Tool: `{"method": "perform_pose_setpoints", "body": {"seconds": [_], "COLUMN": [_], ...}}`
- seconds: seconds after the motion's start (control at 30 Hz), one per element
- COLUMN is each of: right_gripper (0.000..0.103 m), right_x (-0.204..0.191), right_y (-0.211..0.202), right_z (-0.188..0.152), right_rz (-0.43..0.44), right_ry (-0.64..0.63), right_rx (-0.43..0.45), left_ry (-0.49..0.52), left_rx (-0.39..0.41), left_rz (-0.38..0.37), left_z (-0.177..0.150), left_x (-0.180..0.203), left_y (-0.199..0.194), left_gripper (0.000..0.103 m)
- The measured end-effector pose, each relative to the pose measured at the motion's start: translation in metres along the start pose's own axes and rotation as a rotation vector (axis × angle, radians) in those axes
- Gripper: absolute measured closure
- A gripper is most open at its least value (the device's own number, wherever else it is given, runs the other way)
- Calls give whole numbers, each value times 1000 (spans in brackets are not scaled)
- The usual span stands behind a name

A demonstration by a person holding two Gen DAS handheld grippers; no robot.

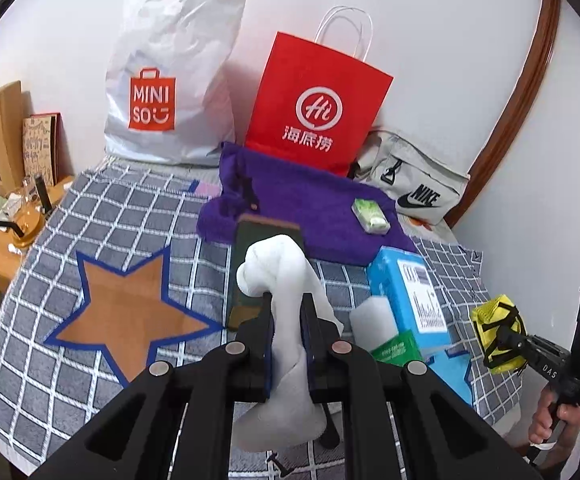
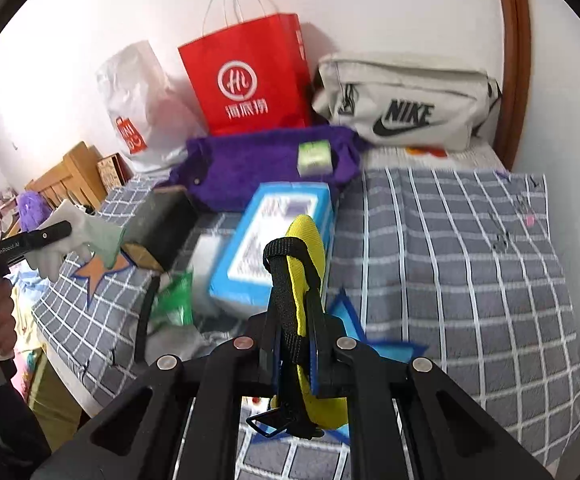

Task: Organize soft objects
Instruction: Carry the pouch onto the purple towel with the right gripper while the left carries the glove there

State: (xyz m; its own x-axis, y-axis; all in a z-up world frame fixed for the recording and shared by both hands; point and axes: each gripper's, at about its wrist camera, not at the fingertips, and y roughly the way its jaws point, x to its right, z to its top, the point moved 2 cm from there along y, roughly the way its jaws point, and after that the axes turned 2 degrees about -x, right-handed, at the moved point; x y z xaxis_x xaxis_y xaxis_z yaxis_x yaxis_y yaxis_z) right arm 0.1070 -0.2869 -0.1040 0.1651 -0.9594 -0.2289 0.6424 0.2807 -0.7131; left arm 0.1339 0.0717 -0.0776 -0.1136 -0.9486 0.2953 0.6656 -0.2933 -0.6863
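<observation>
Left tool (image 1: pixel 286 300) gripping white cloth (image 1: pixel 277 264), right tool (image 2: pixel 294 292) w/ yellow pouch (image 2: pixel 304 248)

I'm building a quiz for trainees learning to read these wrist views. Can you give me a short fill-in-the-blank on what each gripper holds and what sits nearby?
1. The left gripper is shut on a ____ cloth.
2. The right gripper is shut on a ____ pouch with black straps.
3. The small green packet lies on the ____ towel.
4. The red paper bag stands between the white Miniso bag and the ____ bag.

Missing words: white; yellow; purple; Nike
</observation>
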Motion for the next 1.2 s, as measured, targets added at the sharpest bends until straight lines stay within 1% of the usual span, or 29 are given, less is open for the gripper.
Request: {"method": "perform_pose_setpoints", "body": {"seconds": [0.27,0.6,0.9,1.1,1.2], "right_gripper": [93,93,93,92,92], "right_x": [-10,-23,-30,-26,-24], "right_y": [11,41,84,125,148], "right_z": [49,102,142,169,177], "right_rz": [28,65,100,143,151], "right_ry": [-39,-75,-105,-86,-72], "right_rx": [35,50,23,-16,-41], "left_ry": [16,6,2,-13,-15], "left_rx": [4,1,-4,-31,-47], "left_rz": [29,45,52,61,64], "left_z": [32,67,95,109,116], "left_x": [7,8,7,3,1], "left_y": [8,28,50,76,92], "left_gripper": [92,92,92,92,92]}}
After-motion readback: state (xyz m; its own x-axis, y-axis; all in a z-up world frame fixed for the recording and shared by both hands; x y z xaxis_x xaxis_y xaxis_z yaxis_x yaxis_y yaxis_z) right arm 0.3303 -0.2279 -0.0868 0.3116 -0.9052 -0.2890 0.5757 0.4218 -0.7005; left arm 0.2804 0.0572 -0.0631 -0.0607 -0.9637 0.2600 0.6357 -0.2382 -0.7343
